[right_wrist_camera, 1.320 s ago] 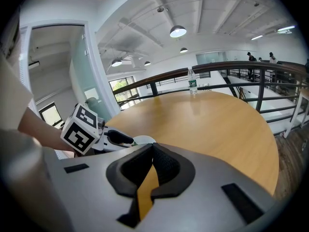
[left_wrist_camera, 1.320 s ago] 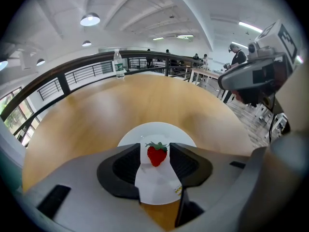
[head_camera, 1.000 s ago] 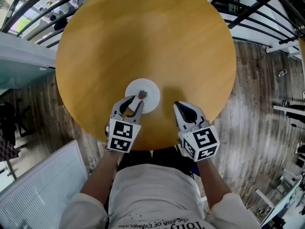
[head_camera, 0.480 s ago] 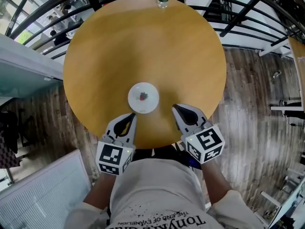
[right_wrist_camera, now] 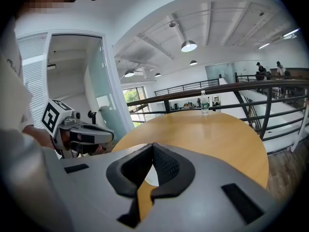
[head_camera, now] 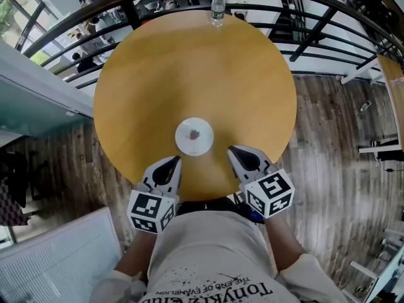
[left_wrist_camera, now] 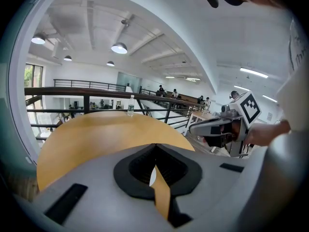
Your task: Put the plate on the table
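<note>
A small white plate (head_camera: 194, 136) with a dark red mark in its middle lies flat on the round wooden table (head_camera: 189, 68), toward its near side. My left gripper (head_camera: 175, 161) sits over the near table edge, a short way left of and below the plate. It is shut with nothing in it. My right gripper (head_camera: 233, 151) is at the near edge to the plate's right, also shut and empty. Neither touches the plate. In the left gripper view a white sliver of the plate (left_wrist_camera: 152, 176) shows behind the closed jaws.
A clear water bottle (head_camera: 218, 8) stands at the table's far edge. A dark metal railing (head_camera: 328, 24) curves behind the table. Wooden plank floor (head_camera: 334, 118) lies to the right, and a white slatted panel (head_camera: 57, 257) is at lower left.
The left gripper let go of the plate, drew back toward the person and shut. The plate stays flat on the table. The right gripper hardly moved.
</note>
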The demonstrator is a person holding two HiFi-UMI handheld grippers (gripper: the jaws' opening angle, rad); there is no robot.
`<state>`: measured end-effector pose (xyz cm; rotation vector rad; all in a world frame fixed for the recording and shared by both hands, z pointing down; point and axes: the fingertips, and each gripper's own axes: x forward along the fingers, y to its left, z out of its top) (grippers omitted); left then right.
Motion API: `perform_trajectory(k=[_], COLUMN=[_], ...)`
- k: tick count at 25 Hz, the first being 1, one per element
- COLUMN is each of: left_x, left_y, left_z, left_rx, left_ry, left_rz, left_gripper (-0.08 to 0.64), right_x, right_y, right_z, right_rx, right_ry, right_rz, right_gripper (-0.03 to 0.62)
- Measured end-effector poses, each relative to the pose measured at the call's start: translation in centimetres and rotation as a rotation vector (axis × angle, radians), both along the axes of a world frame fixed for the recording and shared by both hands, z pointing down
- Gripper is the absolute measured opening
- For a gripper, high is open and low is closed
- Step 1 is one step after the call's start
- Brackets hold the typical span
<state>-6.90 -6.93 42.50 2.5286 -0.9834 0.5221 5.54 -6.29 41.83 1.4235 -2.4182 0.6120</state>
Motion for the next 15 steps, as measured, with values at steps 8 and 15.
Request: perform_trajectory(k=[8,15], left_x=[-0.3,-0.8], left_y=[0.9,2.0], left_z=[-0.5,-0.5], left_rx=[-0.007,-0.018], left_ry=[0.012,0.007], left_rz=[-0.008,-0.002], left_gripper=[0.023,0.025], right_x=[-0.1,-0.6], right_y=[0.5,1.5], right_z=[-0.5,-0.4], right_rx=[0.008,-0.010], right_ry=[-0.018,-0.014], right_rz=[0.001,-0.001], right_gripper=[0.020,0.020])
